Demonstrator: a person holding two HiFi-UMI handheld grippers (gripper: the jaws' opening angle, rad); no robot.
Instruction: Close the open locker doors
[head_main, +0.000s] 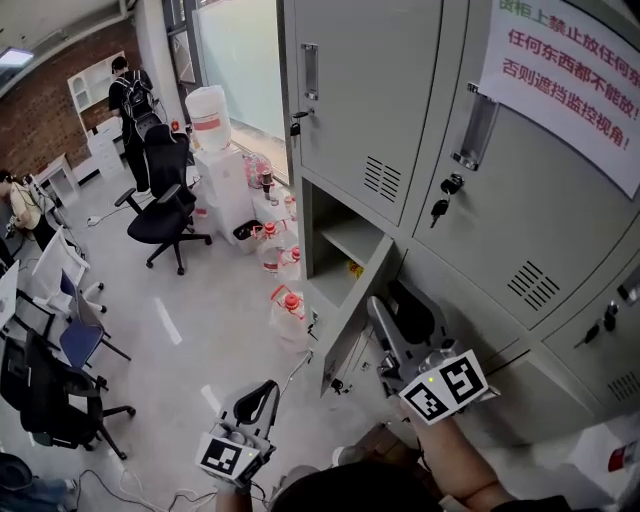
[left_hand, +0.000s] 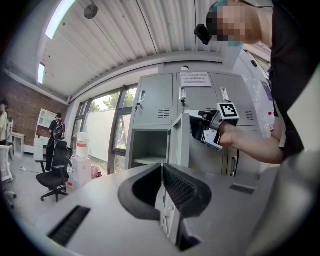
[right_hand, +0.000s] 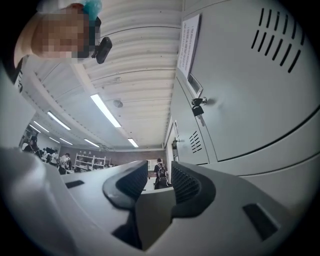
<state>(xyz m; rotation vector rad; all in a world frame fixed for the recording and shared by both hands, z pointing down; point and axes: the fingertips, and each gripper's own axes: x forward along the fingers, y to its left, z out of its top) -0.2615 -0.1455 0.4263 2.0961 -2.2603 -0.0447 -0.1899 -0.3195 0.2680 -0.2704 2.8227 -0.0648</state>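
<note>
Nearest the person, the left gripper hangs low and clear of the cabinet, its jaws pressed together with nothing between them; I judge it has no part in this step. Just beyond it, the right gripper is at the open locker door, which stands swung well out from the cabinet on the right side of its compartment. The right gripper's jaws are partly closed around a grey panel, which I take to be the door's edge. The pads seem to press on it, so this looks like a grip

The step in hand seems to be swinging this door home. The next move calls for carrying the edge across towards the open compartment until the door sits flush. The jaws must let go before they get caught between door and frame

Inside the compartment, a shelf sits back from the opening and should not foul the door. The neighbouring doors are already closed; one has keys hanging and a paper notice taped above. Water jugs stand on the floor left of the cabinet, below the door's sweep. Further off are a water dispenser, a black office chair and a person by the brick wall, all well apart from the work
</note>
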